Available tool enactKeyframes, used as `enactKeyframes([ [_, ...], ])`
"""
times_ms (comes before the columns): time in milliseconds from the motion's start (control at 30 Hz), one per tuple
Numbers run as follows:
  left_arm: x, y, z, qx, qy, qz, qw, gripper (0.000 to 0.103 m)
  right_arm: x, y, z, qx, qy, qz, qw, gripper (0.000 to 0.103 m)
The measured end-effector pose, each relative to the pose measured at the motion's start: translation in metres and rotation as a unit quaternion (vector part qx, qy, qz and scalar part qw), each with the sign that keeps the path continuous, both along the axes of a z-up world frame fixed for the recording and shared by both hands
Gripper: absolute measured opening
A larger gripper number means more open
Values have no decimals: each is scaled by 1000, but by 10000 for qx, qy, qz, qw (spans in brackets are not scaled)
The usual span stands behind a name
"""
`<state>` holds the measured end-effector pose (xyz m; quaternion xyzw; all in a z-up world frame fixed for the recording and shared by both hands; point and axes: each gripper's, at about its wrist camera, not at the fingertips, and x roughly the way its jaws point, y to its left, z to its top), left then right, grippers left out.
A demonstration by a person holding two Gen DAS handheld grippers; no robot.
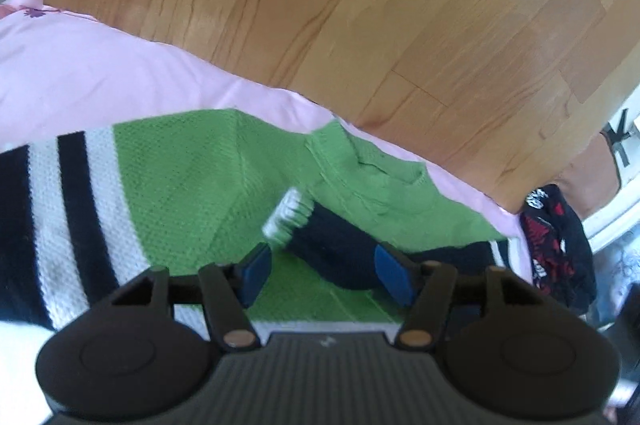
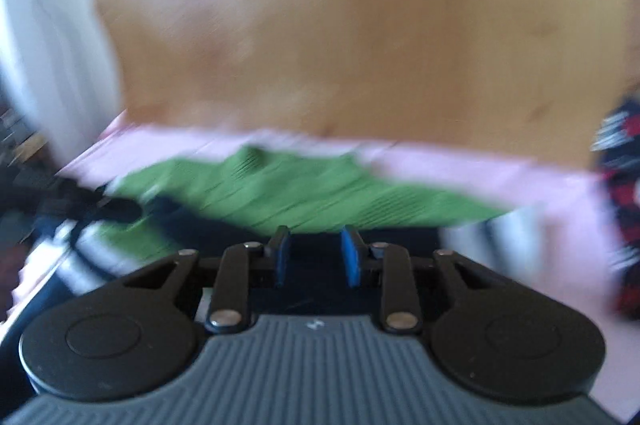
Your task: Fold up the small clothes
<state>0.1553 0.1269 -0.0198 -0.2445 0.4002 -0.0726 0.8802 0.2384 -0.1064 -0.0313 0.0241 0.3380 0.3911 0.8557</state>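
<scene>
The left gripper [image 1: 325,267] is held just over a green knit sweater [image 1: 192,177] with navy and white stripes, spread on a pink sheet [image 1: 80,65] at the edge nearest the wooden floor [image 1: 360,5]. Its jaws are parted, with a dark navy sleeve [image 1: 332,245] and its white cuff lying between them, nothing pinched yet. The right gripper [image 2: 316,257] is seen half-open over dark fabric, though that view is too smeared to say if anything's touched. Looks like the sleeve-tucking stage; next the sleeve probably needs clamping and laying across the body.
</scene>
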Motion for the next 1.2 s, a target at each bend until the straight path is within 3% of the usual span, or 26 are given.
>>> enactKeyframes([
  [67,-8,0,3,117,-91,-59,9999,60,-30,12,5,-277,-618,817,9944,34],
  [200,-9,11,2,-29,-31,108,9999,62,-43,-8,17,153,-287,1731,9844,32],
  [300,1,11,-2,-149,8,210,9997,58,-37,-19,25,0,-648,1277,9897,33],
  [333,3,10,-2,-111,9,239,9997,49,-33,-23,28,16,-662,1084,9919,33],
  [367,6,9,-4,-56,34,260,9996,32,-25,-28,29,69,-638,846,9943,33],
  [467,0,5,-2,-170,-99,220,9996,19,0,-37,29,252,-388,178,9988,34],
  [533,-16,-1,12,-23,-688,157,9975,19,10,-30,23,284,-254,17,9993,34],
  [667,-55,-3,38,439,-1847,389,9810,19,15,-6,10,201,-335,-164,9991,34],
  [700,-56,-2,37,626,-1779,558,9805,21,15,-6,9,140,-406,-339,9985,34],
  [733,-51,0,30,860,-1473,732,9826,29,15,-5,6,167,-430,-455,9979,34],
  [767,-42,2,19,1084,-1013,858,9852,38,17,-6,3,243,-378,-509,9977,34],
  [800,-32,6,6,1197,-552,944,9868,38,18,-9,1,285,-309,-582,9974,34],
  [833,-28,11,-4,1149,-267,968,9883,38,17,-9,1,302,-281,-656,9970,34],
  [867,-29,15,-10,972,-228,980,9902,40,13,-11,3,357,-309,-667,9967,34],
  [1000,-48,23,2,930,-503,1062,9887,44,-14,-7,9,382,-461,-118,9981,34],
  [1067,-67,33,16,1032,-666,1149,9857,44,-20,9,-3,-283,-689,121,9972,31],
  [1100,-80,40,26,1063,-787,1205,9839,44,-18,7,-9,-316,-969,-12,9948,32],
  [1200,-130,63,61,1180,-1283,1507,9731,44,5,-2,-2,-418,-649,-925,9927,30],
])
